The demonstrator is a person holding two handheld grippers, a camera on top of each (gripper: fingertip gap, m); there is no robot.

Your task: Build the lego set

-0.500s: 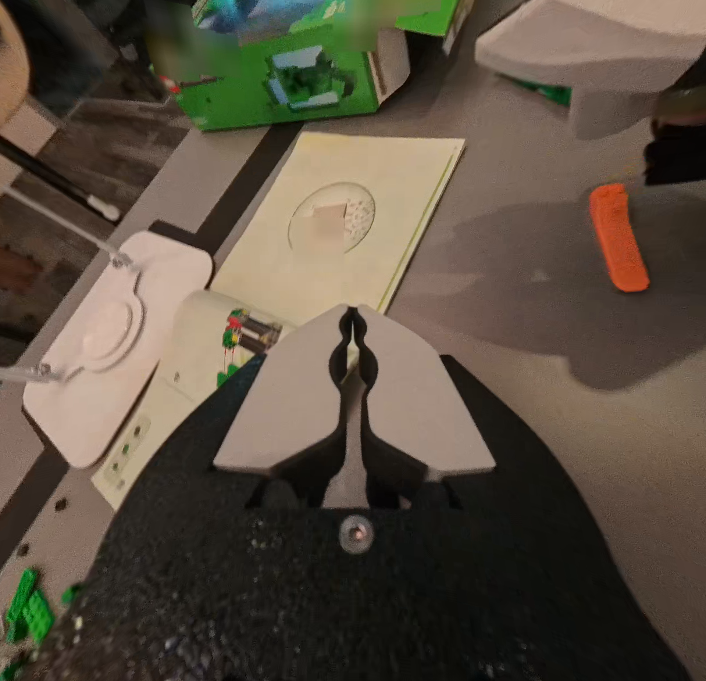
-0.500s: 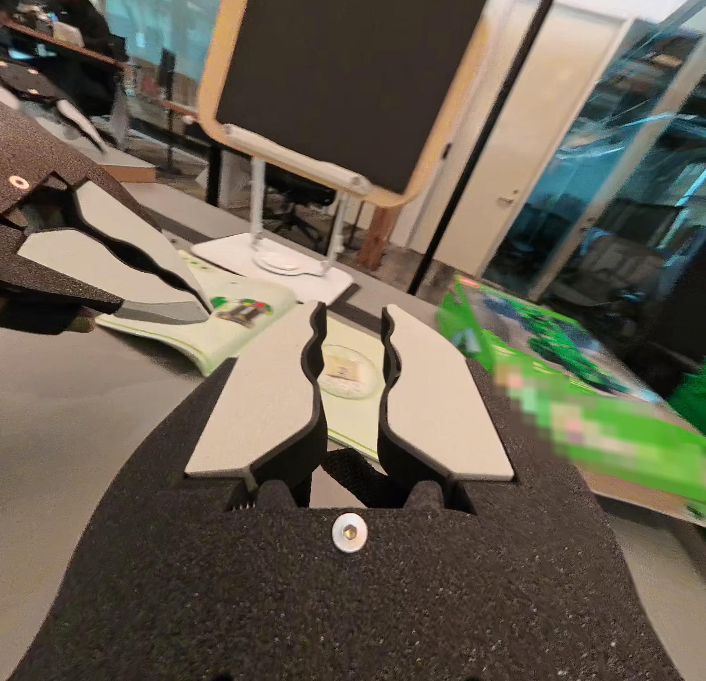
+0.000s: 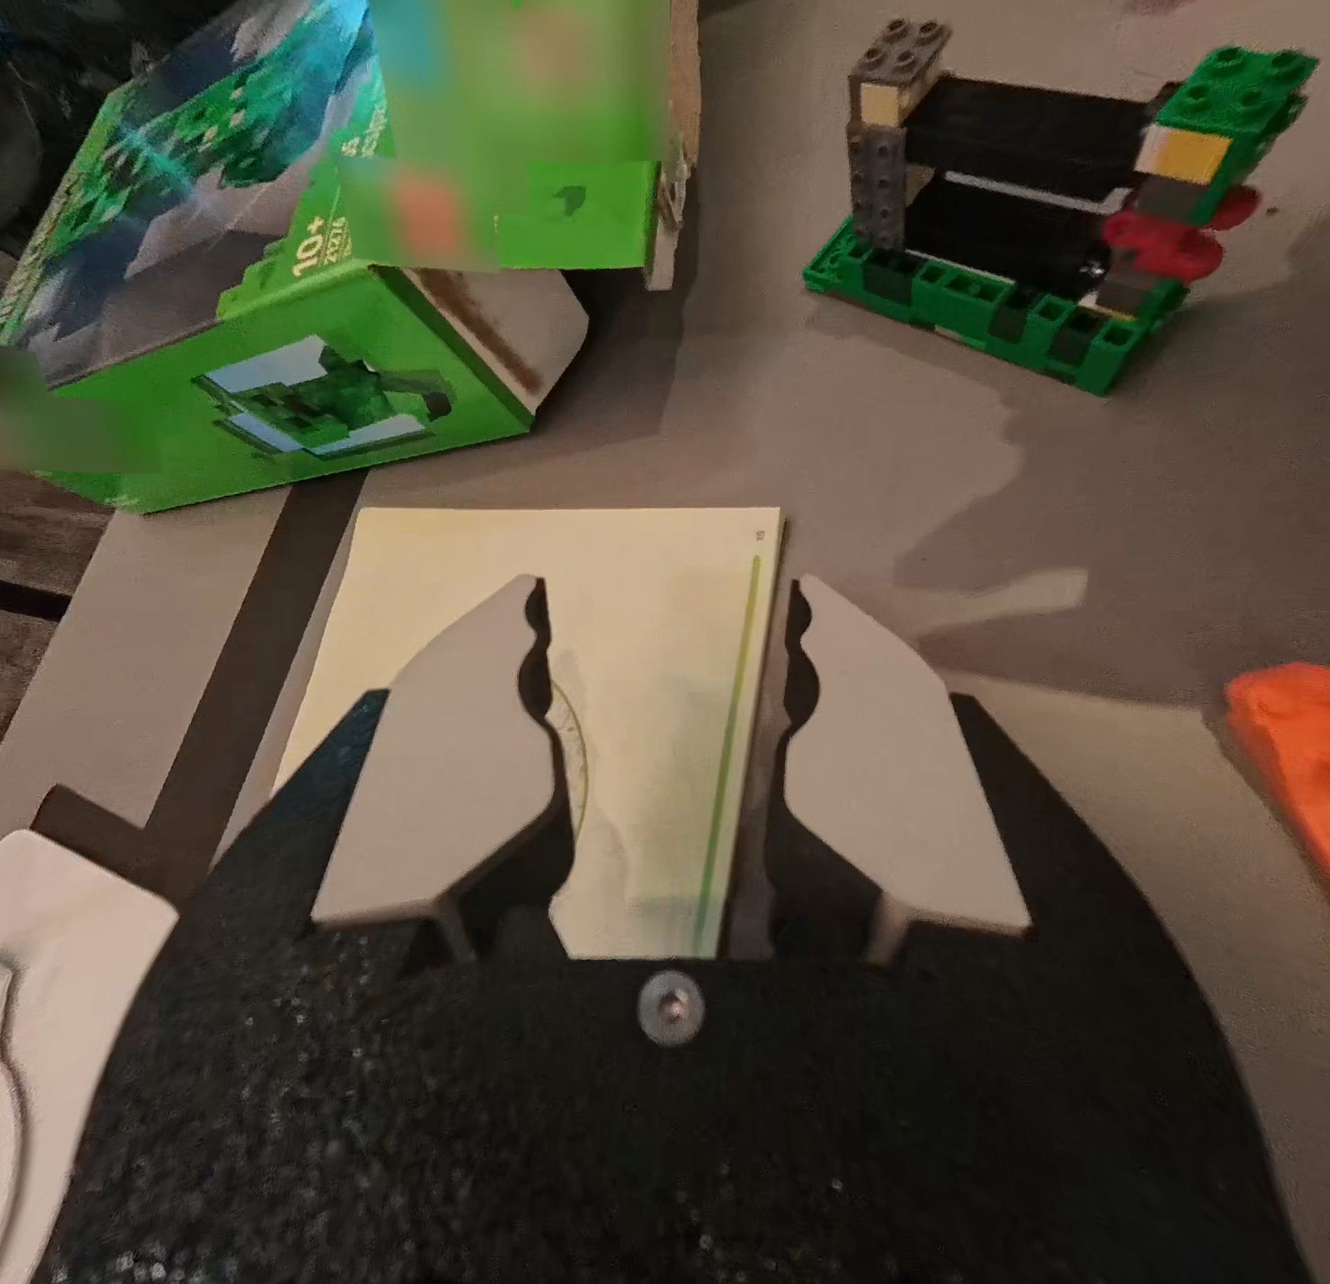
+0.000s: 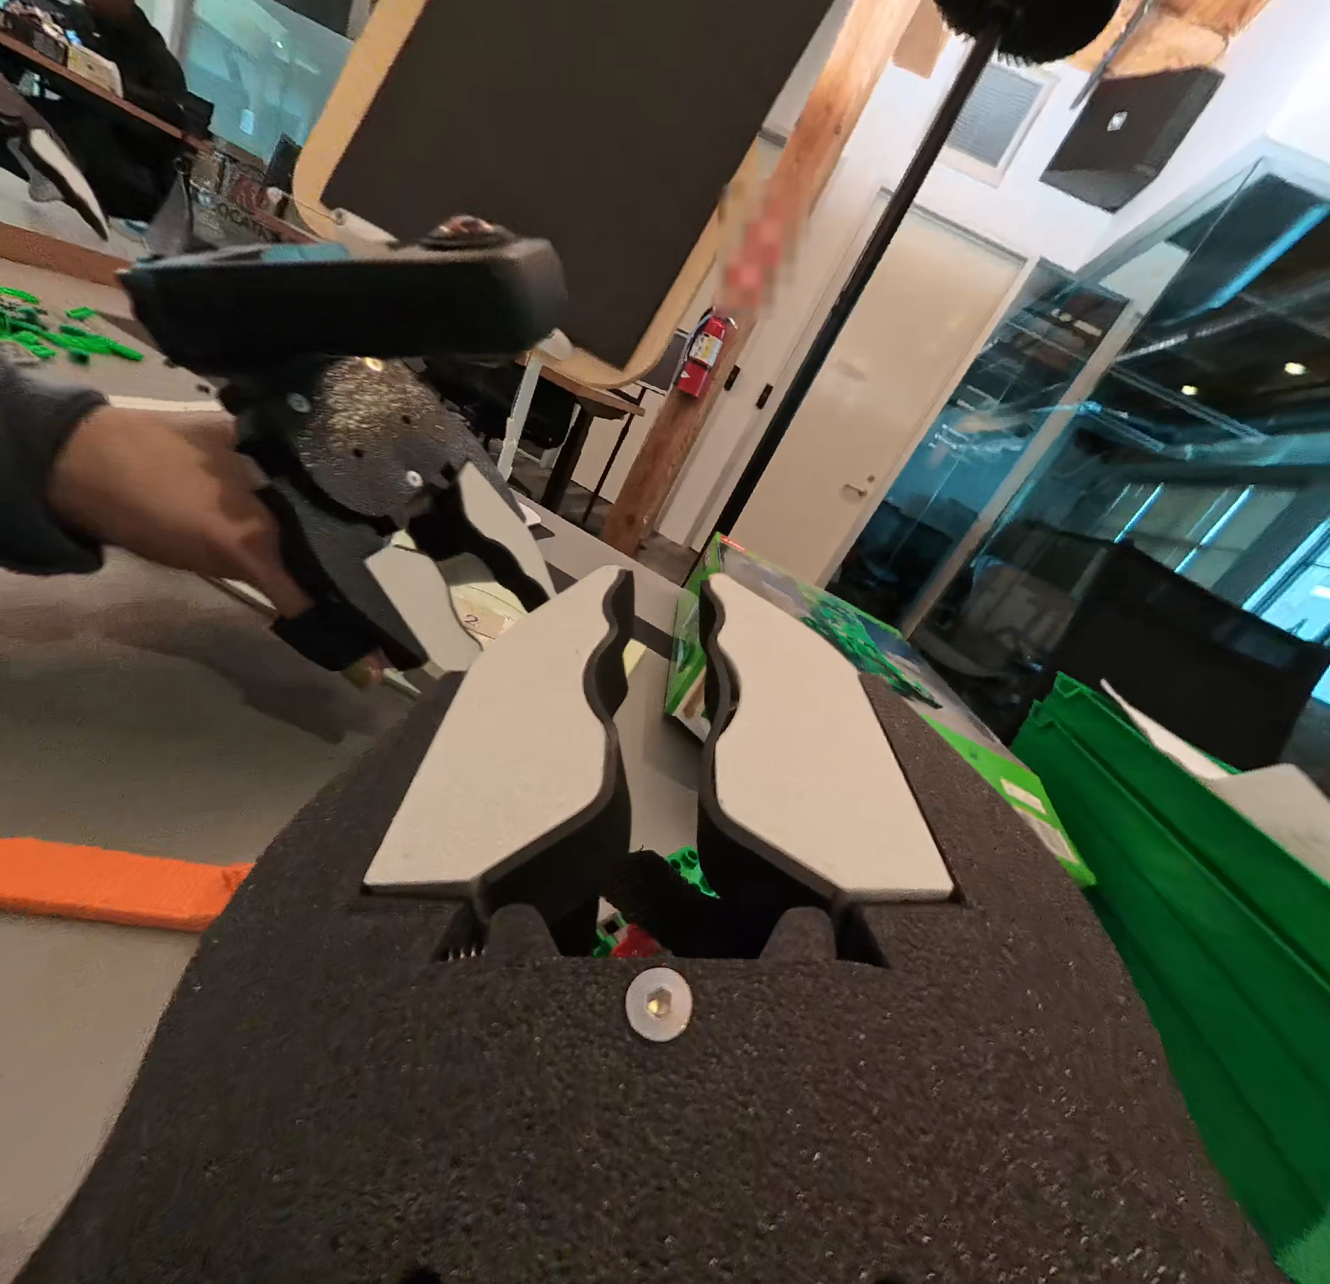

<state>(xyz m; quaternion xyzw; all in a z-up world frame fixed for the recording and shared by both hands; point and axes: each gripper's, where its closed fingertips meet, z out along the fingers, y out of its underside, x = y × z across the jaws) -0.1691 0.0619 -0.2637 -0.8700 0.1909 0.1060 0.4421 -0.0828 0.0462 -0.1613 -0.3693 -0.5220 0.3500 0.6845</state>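
Left gripper (image 3: 666,587) jaws wide apart, empty; right gripper (image 4: 666,587) jaws narrowly parted, empty.

My right gripper (image 4: 666,601) is empty, jaws a little apart, aimed over the grey table (image 4: 86,760). Through the gap near the finger bases, part of a green, black and red lego build (image 4: 658,918). Left of it, my left hand (image 4: 165,486) holds the left gripper (image 4: 496,601), jaws spread wide, tips down over the pale instruction booklet (image 4: 489,612). Orange brick separator (image 4: 108,882) lies flat at the left edge. Green lego box (image 4: 828,637) ahead, green bin (image 4: 1187,925) on the right. Loose green bricks (image 4: 50,331) far left.
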